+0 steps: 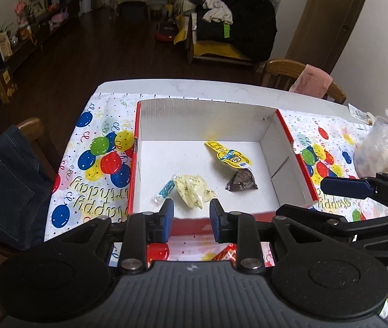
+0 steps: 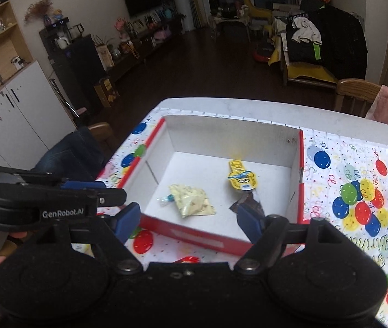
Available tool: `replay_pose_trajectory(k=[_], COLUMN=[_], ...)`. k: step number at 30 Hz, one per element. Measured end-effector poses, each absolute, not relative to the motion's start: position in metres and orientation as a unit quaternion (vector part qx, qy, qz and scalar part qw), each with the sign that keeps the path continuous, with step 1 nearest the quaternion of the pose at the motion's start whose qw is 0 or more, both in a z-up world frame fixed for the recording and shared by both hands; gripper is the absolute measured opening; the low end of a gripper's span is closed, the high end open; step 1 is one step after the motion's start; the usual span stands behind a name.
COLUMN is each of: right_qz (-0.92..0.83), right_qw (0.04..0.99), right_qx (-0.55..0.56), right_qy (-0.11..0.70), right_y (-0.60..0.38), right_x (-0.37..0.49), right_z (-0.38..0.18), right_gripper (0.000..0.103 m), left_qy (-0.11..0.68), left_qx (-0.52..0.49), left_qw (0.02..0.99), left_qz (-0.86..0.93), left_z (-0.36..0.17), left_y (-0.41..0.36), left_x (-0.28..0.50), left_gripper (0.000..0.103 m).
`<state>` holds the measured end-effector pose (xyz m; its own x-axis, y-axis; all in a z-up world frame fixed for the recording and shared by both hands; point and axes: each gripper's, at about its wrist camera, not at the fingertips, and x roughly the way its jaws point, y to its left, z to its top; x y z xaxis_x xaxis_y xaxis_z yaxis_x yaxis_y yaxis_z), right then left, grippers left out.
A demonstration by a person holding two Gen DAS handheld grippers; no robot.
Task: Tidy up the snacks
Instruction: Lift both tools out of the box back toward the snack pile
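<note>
A red-sided cardboard box with a white inside sat on a balloon-printed birthday tablecloth, its far wall close to the table's bare white far edge, where only a narrow strip of cloth showed. To the box's nine o'clock and three o'clock the cloth lay open and flat; past the three o'clock side a clear plastic bag bulged near the table's edge. The left gripper hung above the box's near red wall, its blue pads a little apart with nothing between them. The right gripper hung over the same near wall, its blue pads spread wide and empty. All four snacks lay on the box floor, none against a wall. A pale yellow packet sat toward six o'clock, crumpled, with a small blue-and-clear wrapped candy touching its nine o'clock side. A dark brown triangular packet lay toward four o'clock. Just beyond it, around one o'clock of centre, lay a yellow cartoon-face packet, its corner reaching the brown one. On the cloth just short of the box's near wall, a red-orange wrapper peeked out between the left gripper's arms.
</note>
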<state>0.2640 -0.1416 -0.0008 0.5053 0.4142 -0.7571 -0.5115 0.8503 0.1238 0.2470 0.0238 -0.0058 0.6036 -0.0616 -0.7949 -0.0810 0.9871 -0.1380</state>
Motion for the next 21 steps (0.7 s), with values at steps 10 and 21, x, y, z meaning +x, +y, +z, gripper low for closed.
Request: replay_pose_trajectory(k=[10,21], right_qz=[0.281,0.290], right_qw=[0.871,0.879], right_qx=[-0.029,-0.036], right_qy=[0.402,0.377], right_y=[-0.153,-0.166], right_x=[0.223,0.175], right_z=[0.002,-0.019], right_gripper=[0.083,0.100], left_qy=[0.397,0.386], left_qx=[-0.069,-0.077], left_qw=[0.915,0.919], left_qz=[0.000,0.017], left_z=[0.005,-0.015], left_y=[0.029,0.042], left_x=[0.195,0.147], left_gripper=[0.060,0.076])
